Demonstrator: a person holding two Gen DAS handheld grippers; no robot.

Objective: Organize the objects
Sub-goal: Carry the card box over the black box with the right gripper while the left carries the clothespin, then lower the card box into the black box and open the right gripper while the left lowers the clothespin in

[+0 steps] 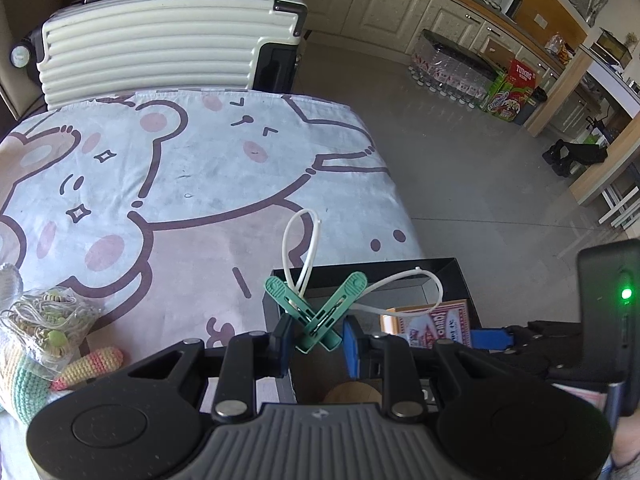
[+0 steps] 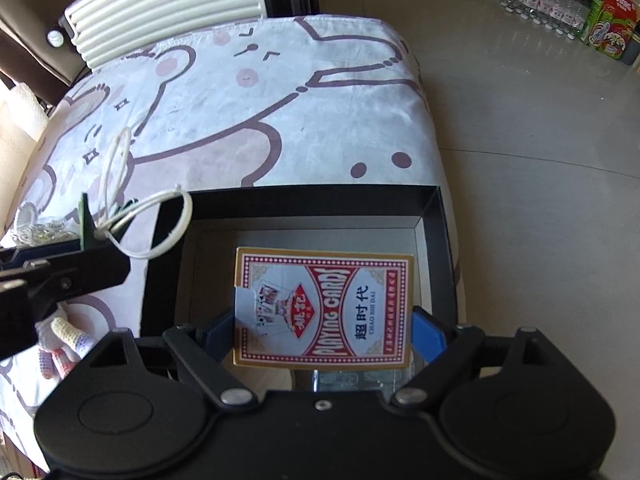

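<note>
over black box (image 2: 432, 208): right gripper (image 2: 324, 332) clamps card deck (image 2: 324, 308); left gripper (image 1: 316, 340) apparently pinches green clips (image 1: 316, 312).

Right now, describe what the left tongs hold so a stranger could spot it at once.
Find the black box at the near corner of the cartoon-bear bedsheet. Over its left rim the left tongs pinch green clothes pegs. They alone are crossed in an X with white loops attached.

Both claws match: the left claw (image 1: 316, 344) and right claw (image 2: 324, 332) have blue pads, black linkage arms with silver rivets, and round black housings.
</note>
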